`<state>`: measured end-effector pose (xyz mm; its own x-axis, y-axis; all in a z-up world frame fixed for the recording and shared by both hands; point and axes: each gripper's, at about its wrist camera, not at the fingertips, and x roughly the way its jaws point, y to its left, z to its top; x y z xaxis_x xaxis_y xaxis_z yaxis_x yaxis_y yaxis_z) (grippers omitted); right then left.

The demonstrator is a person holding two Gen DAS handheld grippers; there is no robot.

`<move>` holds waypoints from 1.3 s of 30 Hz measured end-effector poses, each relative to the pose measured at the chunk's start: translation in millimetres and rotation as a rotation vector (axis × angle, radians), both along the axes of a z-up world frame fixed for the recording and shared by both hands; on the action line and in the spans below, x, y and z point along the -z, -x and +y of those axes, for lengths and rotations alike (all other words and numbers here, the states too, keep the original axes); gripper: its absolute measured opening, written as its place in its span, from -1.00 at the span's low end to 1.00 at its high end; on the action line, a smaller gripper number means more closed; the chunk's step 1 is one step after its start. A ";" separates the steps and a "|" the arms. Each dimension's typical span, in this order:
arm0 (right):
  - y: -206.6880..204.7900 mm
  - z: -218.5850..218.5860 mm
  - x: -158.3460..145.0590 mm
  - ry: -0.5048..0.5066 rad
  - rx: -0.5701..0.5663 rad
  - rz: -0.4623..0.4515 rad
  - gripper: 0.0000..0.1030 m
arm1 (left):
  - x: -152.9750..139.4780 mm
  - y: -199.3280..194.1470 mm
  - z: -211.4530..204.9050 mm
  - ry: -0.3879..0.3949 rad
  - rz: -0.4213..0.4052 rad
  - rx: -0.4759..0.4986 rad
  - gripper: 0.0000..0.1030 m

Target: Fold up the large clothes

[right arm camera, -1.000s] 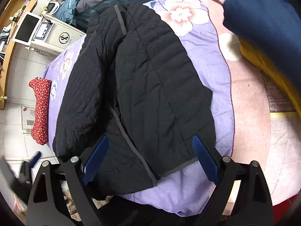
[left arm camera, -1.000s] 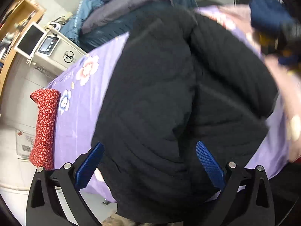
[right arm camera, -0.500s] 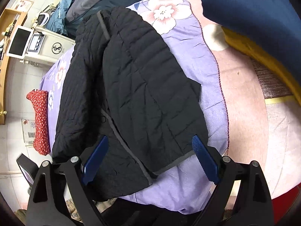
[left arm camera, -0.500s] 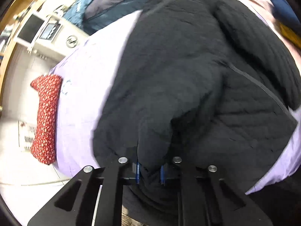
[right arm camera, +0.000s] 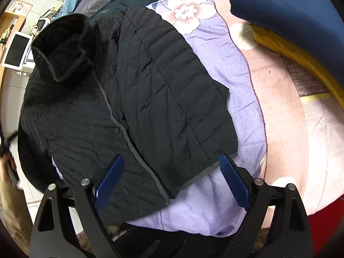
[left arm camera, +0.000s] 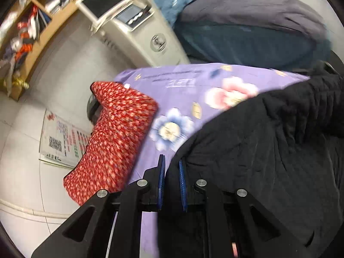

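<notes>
Near, left gripper [left arm camera: 171,185]: clenched on a black fold of the jacket [right arm camera: 133,99], at the jacket's left edge.
Near, right gripper [right arm camera: 172,180]: released, jaws wide, over the hem, not touching.
Jacket: on the purple sheet [right arm camera: 243,111], long axis running away from both grippers, collar far; cuff [right arm camera: 62,49] flipped up at far left.
Key relation: left hand holds the side; the body lies to its right, so I'd guess the fold goes rightward.
Far: red cushion [left arm camera: 114,137]; cabinet [left arm camera: 148,34] logo unreadable; leaflet [left arm camera: 62,142] text too blurred.
</notes>
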<state>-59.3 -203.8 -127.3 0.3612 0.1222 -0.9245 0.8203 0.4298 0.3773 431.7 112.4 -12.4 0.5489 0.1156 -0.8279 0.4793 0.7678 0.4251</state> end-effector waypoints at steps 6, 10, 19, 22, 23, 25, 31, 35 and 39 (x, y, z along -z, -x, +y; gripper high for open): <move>4.5 15.6 -10.0 0.037 0.021 0.028 0.73 | 74.7 -129.4 48.3 0.065 0.240 -0.441 -0.08; 19.4 18.1 -12.3 0.040 0.088 0.051 0.73 | 91.9 -130.7 70.2 0.293 0.319 -0.529 0.13; 2.9 15.3 -2.7 0.006 0.084 0.061 0.73 | 62.4 -45.0 42.1 0.322 0.240 -0.245 0.64; -8.3 7.7 12.4 0.004 0.057 0.079 0.73 | 49.7 -6.1 52.8 0.367 0.235 -0.197 0.69; -9.9 2.7 24.8 -0.011 0.058 0.100 0.73 | 48.7 5.8 57.6 0.374 0.238 -0.191 0.69; -7.6 -6.1 47.4 -0.040 0.082 0.139 0.73 | 49.4 31.0 69.5 0.377 0.249 -0.194 0.69; 13.5 -22.0 115.1 -0.241 0.205 0.128 0.73 | 65.9 100.3 95.5 0.320 0.293 -0.206 0.69; 10.0 -15.8 123.7 -0.306 0.200 0.028 -0.07 | 77.7 144.1 92.6 0.314 0.354 -0.213 0.69; -2.9 -13.2 90.9 -0.183 0.102 -0.012 -0.66 | 84.2 177.8 72.3 0.344 0.394 -0.203 0.69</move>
